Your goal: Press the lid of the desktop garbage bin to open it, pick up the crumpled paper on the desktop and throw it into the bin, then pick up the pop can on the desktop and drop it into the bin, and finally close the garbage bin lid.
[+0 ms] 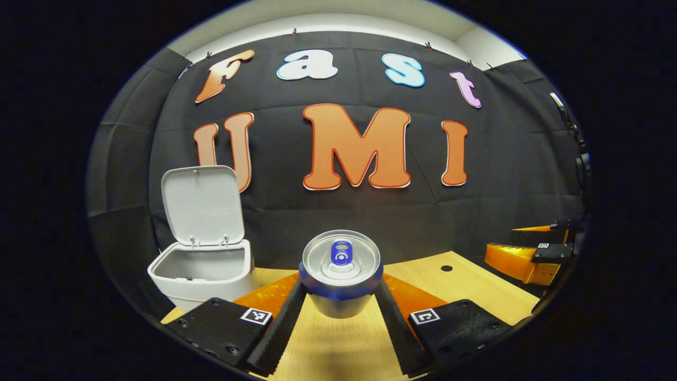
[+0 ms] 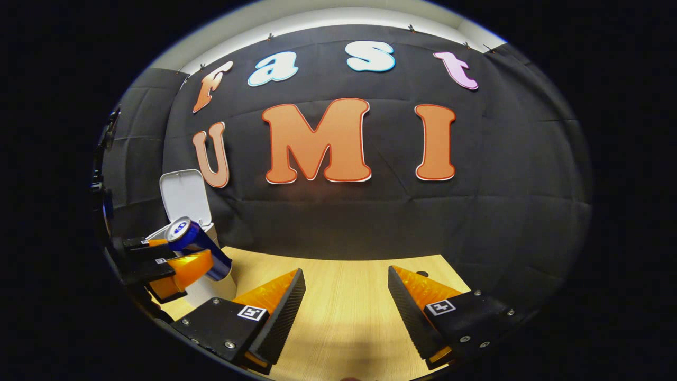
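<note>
Aluminium is shining on the top of the pop can (image 1: 341, 272), which the left tool (image 1: 341, 309) is holding between its two fingers, both pressing on the can's sides. The can is standing upright in the grip and is lifted above the wooden surface (image 1: 338, 344), as the right gripper view is showing it in the air just before the bin. I am judging that the can is light and probably empty, with thin walls that are denting easily, and its painted side is slippery. So the good place to hold is the middle of the body, as now, with a moderate squeeze only.

The right tool (image 2: 346, 304) is resting open over the surface, and nothing is between its fingers.

A little farther, at the left, the garbage bin (image 1: 203, 272) is standing on the surface with its lid (image 1: 201, 203) raised upright behind the opening. Something small is lying inside, maybe the crumpled paper, but I cannot tell it surely. The can is near the bin but not yet over the opening. By my judgement, the step of dropping the can is in progress, and closing the lid is remaining.
</note>
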Available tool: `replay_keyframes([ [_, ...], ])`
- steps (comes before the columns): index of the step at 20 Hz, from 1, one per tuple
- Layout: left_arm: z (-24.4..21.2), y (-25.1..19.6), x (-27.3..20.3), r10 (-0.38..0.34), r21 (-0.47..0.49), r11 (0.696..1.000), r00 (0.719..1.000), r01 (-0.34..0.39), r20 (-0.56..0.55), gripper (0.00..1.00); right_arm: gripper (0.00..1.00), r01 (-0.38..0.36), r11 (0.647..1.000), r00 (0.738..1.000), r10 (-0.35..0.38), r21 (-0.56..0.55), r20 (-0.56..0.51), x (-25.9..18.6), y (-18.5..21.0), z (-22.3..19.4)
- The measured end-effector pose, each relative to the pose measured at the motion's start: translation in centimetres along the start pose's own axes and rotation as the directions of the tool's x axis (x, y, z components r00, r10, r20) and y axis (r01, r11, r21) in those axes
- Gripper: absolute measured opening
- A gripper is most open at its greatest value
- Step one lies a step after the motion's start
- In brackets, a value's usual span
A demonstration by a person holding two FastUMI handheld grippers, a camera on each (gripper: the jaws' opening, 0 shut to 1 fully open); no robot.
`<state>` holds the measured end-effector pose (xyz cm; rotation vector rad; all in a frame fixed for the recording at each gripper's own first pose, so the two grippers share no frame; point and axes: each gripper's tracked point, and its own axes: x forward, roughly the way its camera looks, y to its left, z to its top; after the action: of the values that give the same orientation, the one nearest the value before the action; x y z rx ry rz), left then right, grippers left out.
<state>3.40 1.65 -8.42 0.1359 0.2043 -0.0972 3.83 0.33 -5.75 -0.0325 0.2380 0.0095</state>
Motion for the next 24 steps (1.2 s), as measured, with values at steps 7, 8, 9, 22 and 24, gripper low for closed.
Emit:
replay_keyframes([
  [7,1.5,6.3,-3.2,0.14,0.017,0.99,0.99,-0.14,0.022,0.8,0.94,-0.08,0.997,0.997,0.08,0.002,-0.007,2.7,3.6,0.0],
  [8,1.7,7.2,-3.6,0.159,0.017,0.987,0.987,-0.16,0.025,0.79,0.94,-0.092,0.996,0.996,0.092,0.001,-0.008,3.0,4.2,0.0],
  [9,1.9,8.3,-4.0,0.181,0.015,0.983,0.983,-0.182,0.027,0.79,0.93,-0.099,0.995,0.995,0.099,-0.004,-0.008,3.3,4.7,-0.1],
  [22,4.3,20.6,-3.1,0.349,0.014,0.936,0.934,-0.351,0.076,0.79,0.94,-0.131,0.991,0.991,0.131,-0.022,-0.018,5.5,9.1,-0.5],
  [24,4.4,22.3,-1.6,0.359,0.007,0.933,0.93,-0.361,0.078,0.79,0.94,-0.117,0.993,0.993,0.116,-0.032,-0.02,5.4,8.9,-0.6],
])
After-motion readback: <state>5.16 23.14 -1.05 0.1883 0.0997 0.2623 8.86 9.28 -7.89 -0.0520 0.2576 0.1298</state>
